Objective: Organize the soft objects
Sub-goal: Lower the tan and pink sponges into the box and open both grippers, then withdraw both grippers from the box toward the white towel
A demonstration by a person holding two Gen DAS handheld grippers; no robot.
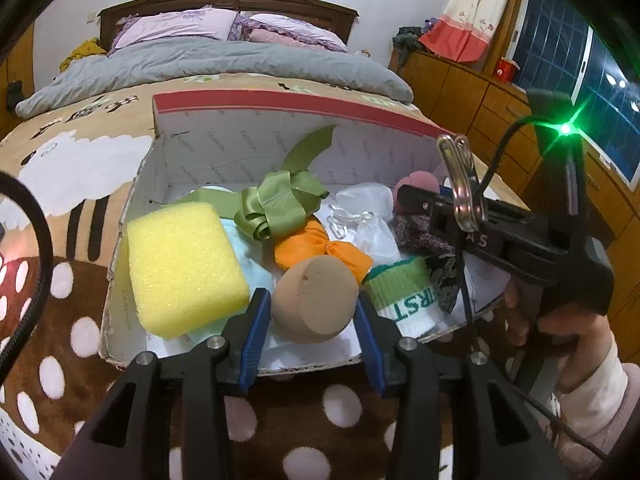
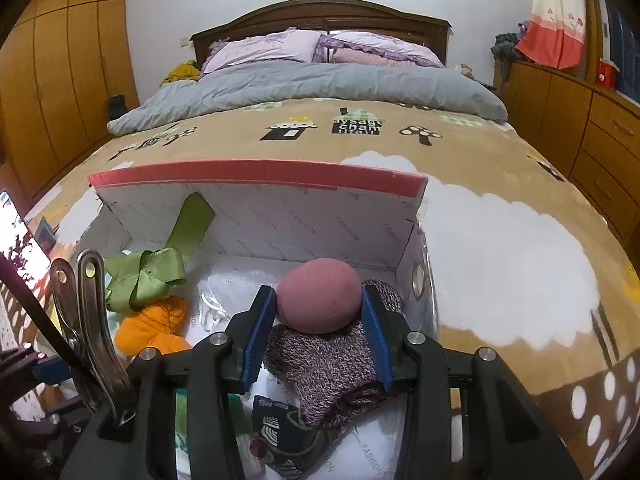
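Two grippers are both inside one open white cardboard box with a red rim (image 1: 280, 104), which lies on a brown cartoon-print bedspread (image 1: 80, 240).

Left gripper (image 1: 314, 312): blue-padded jaws stand either side of a tan round foam sponge (image 1: 316, 296) at lower centre of the left wrist view. The pads sit at the sponge's flanks; whether they actually press it cannot be told. Left of it lies a yellow rectangular foam sponge (image 1: 180, 268); above, a green satin ribbon bow (image 1: 276, 200), an orange cloth (image 1: 316, 246) and clear crumpled plastic (image 1: 364, 208). To the right, a white sock with green band and lettering (image 1: 408, 300).

Right gripper (image 2: 320, 320): jaws bracket a pink egg-shaped sponge (image 2: 320, 296) at centre frame, pads against both its sides. Sponge rests on a purple marled knit piece (image 2: 332, 368); below that, a dark patterned fabric (image 2: 288, 432).

Beyond the box, at upper frame: grey quilt (image 2: 320, 84), lilac pillows (image 2: 264, 48), wooden headboard (image 2: 320, 12).
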